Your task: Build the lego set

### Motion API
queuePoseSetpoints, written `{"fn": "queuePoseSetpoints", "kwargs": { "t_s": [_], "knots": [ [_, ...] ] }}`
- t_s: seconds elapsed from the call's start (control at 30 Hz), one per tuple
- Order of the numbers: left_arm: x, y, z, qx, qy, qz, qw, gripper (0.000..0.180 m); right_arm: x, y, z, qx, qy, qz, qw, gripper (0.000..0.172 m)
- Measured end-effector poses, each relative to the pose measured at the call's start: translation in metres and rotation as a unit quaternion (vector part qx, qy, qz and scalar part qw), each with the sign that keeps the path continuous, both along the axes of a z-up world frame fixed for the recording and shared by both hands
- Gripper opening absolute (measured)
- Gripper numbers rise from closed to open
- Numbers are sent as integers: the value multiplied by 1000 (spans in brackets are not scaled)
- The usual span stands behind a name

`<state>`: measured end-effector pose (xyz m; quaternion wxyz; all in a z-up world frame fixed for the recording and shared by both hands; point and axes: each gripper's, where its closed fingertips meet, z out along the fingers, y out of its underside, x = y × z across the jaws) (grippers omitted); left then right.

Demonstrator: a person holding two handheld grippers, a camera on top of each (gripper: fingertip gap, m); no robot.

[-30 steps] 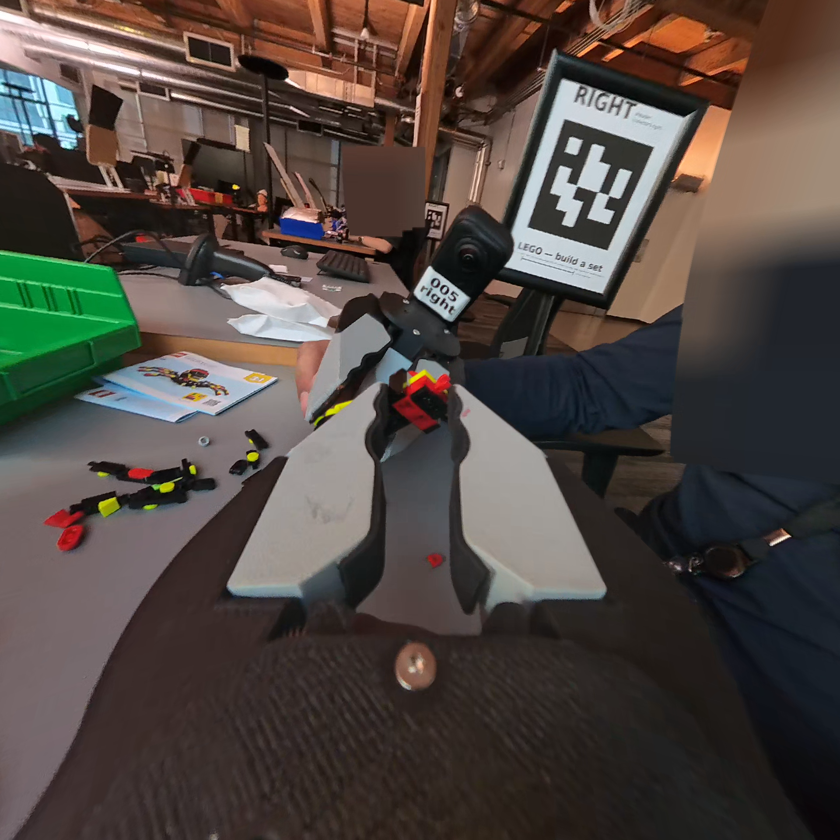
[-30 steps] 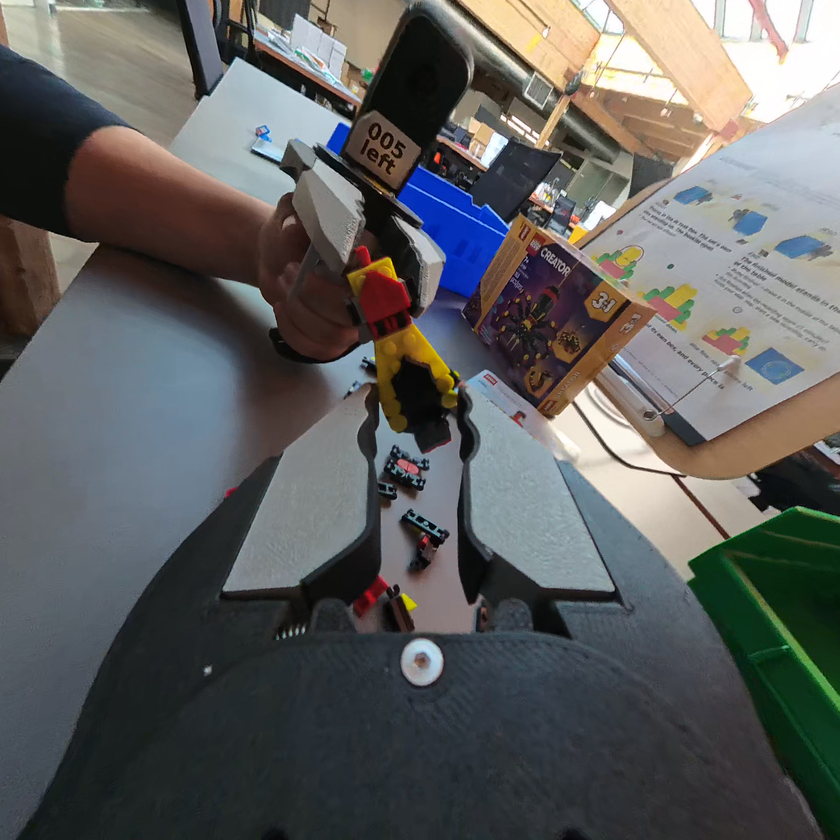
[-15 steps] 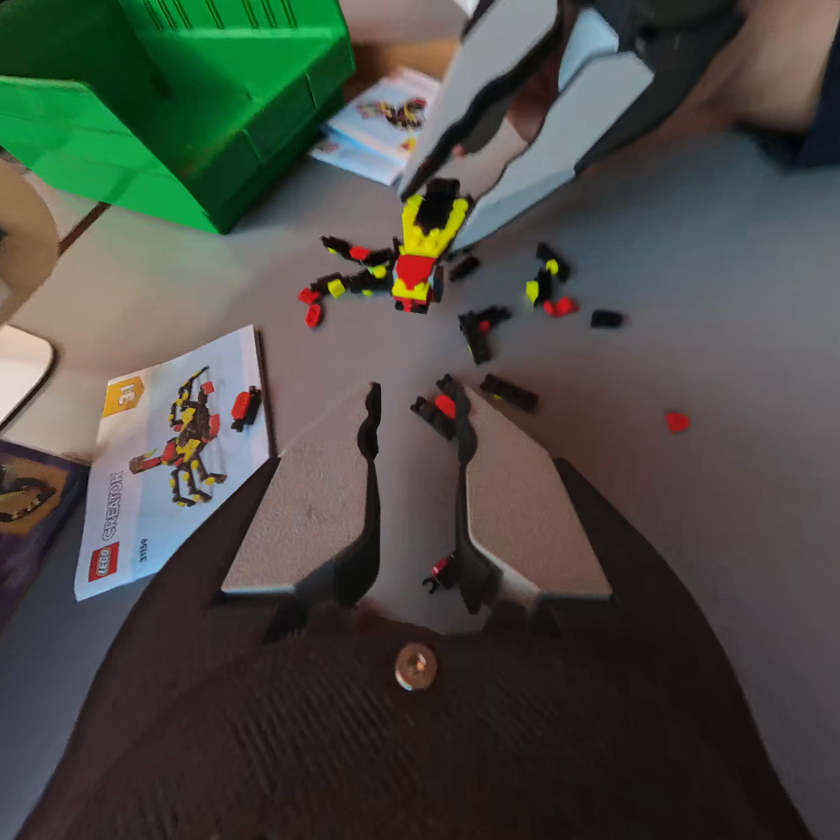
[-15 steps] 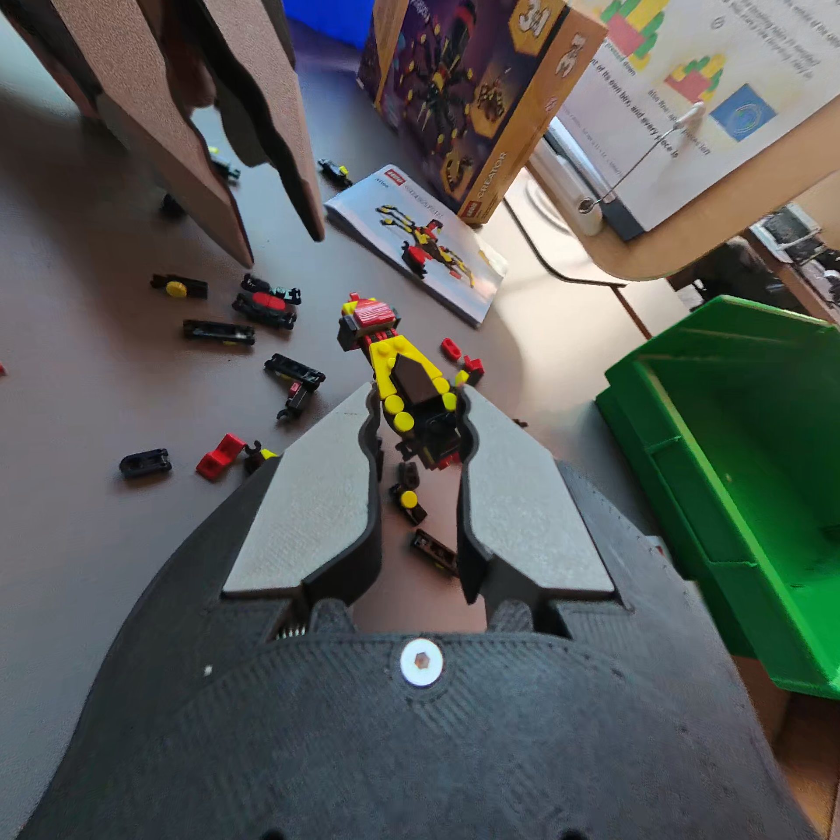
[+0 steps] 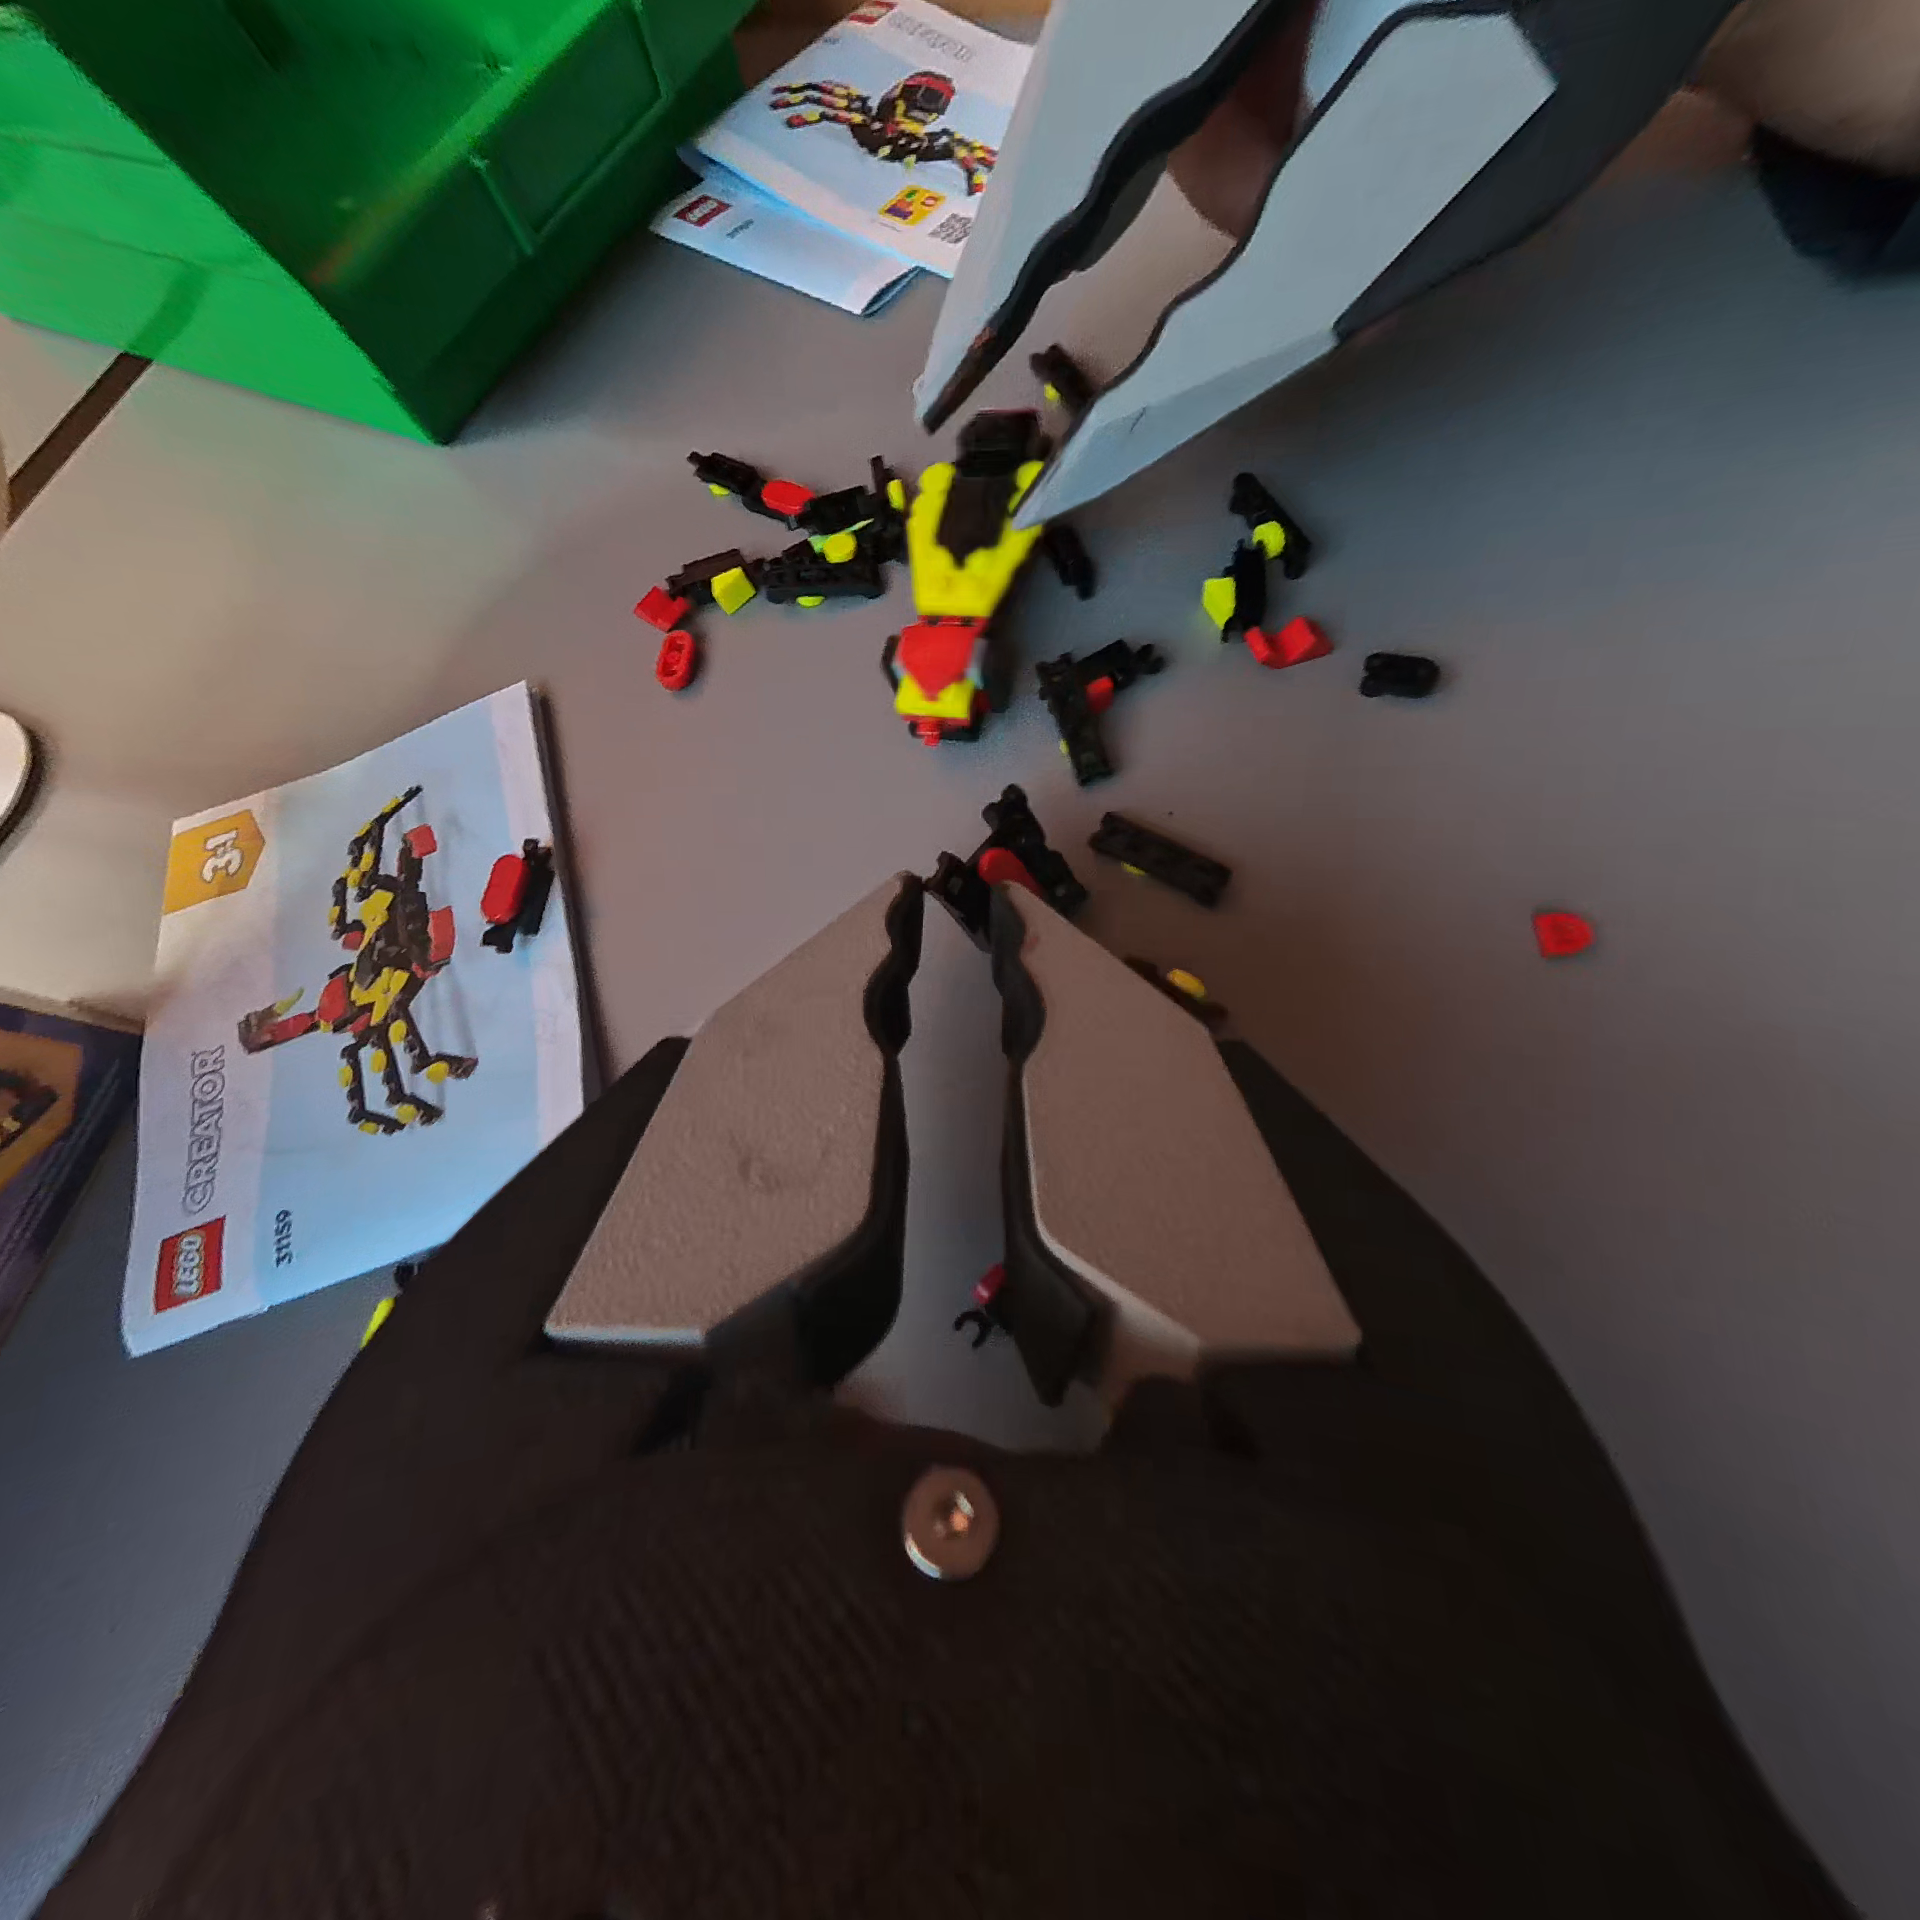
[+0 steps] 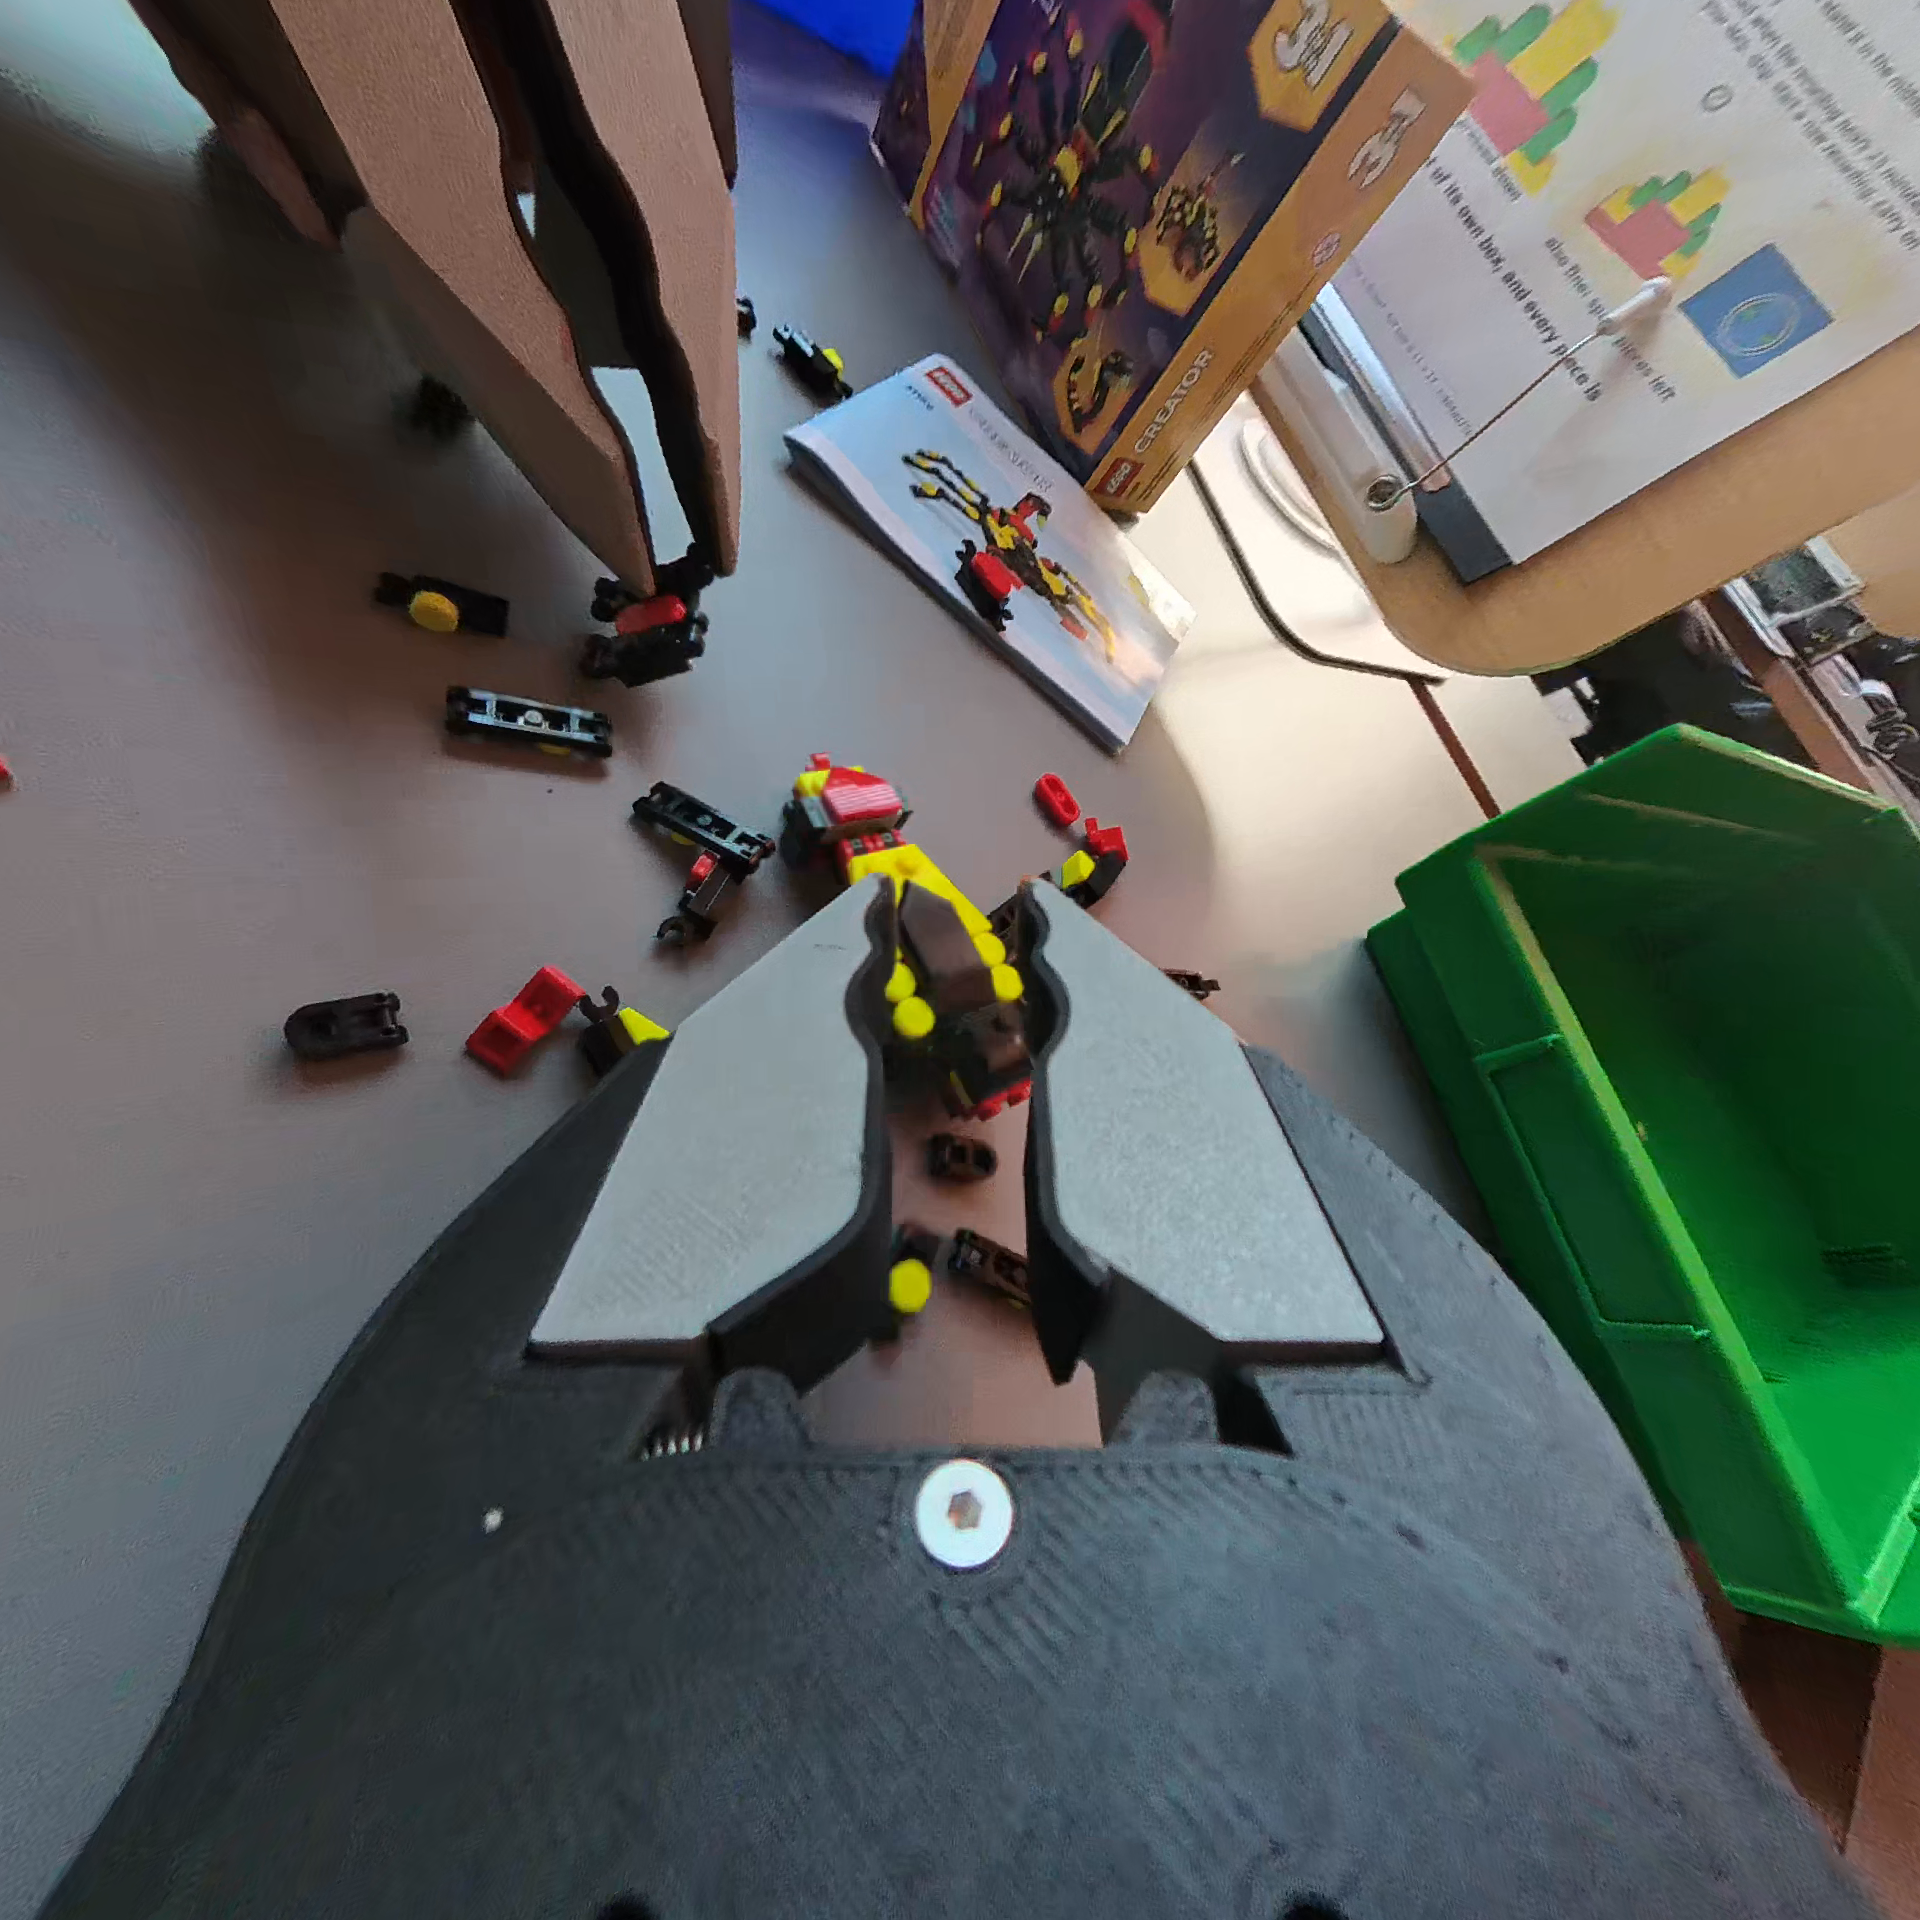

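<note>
Grey table [image 5: 1558, 1143]: scattered brick pieces [image 5: 1164, 857], green bin [image 6: 1714, 1143].

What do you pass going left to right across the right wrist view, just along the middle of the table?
Black link piece → red angled piece → yellow-and-red brick model → small red oval piece → green bin.

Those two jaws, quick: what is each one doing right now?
Left gripper: narrowly open, tips at a black-and-red piece on the table, not clearly gripping it.
Right gripper: closed on the yellow-and-black brick body.
</note>
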<state>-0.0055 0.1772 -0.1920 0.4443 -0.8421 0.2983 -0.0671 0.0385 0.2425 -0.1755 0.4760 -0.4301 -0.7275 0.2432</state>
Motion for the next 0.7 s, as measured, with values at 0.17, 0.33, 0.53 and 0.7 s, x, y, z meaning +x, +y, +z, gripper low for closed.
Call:
{"fn": "queuePoseSetpoints", "kwargs": {
  "t_s": [0.17,0.33,0.53,0.7],
  "knots": [
    [-3,-1,1,12,13,6,1000,10,1,-10,14,-19,42,19,999,19],
    [2,5,21,73,-11,9,997,10,-8,-41,25,-54,67,48,995,22],
    [16,5,47,146,-37,6,989,10,-14,-54,24,-51,66,50,995,24],
    [26,1,62,188,-49,-17,981,9,-14,-58,35,-107,87,58,989,24]
  ]
}}
